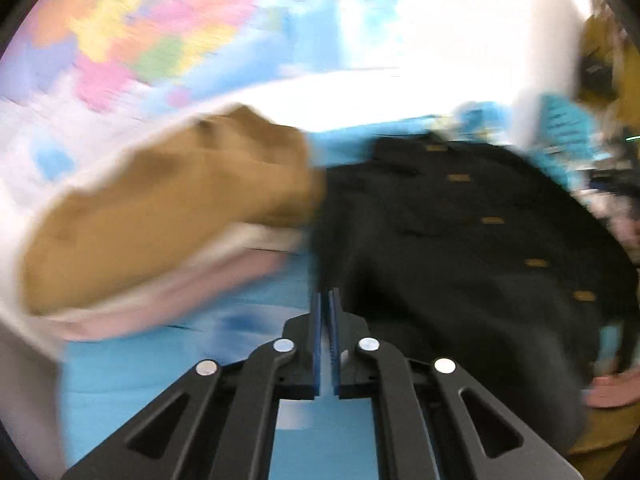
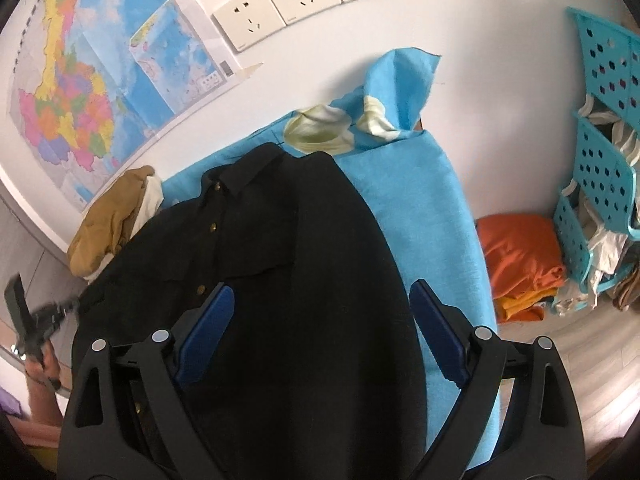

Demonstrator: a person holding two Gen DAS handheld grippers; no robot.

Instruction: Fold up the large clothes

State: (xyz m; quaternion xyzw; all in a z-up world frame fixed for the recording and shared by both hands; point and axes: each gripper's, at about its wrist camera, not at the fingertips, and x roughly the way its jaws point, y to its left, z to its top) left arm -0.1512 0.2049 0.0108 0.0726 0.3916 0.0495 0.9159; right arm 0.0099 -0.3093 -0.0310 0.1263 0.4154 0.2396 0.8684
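A black button-up shirt (image 2: 288,248) with brass buttons lies on a blue-covered table (image 2: 444,200), collar toward the wall. My right gripper (image 2: 320,292) is open above the shirt's middle, its blue pads spread wide and holding nothing. In the blurred left wrist view the shirt (image 1: 460,240) lies to the right. My left gripper (image 1: 325,300) has its blue pads nearly together beside the shirt's left edge; I cannot tell whether cloth is between them. The left gripper also shows in the right wrist view (image 2: 28,320), held in a hand left of the shirt.
A pile of tan, white and pink clothes (image 1: 160,216) lies left of the shirt. Folded orange cloth (image 2: 520,256) lies on the floor on the right. A turquoise perforated rack (image 2: 600,152) stands at far right. A map (image 2: 92,88) and sockets (image 2: 276,4) are on the wall.
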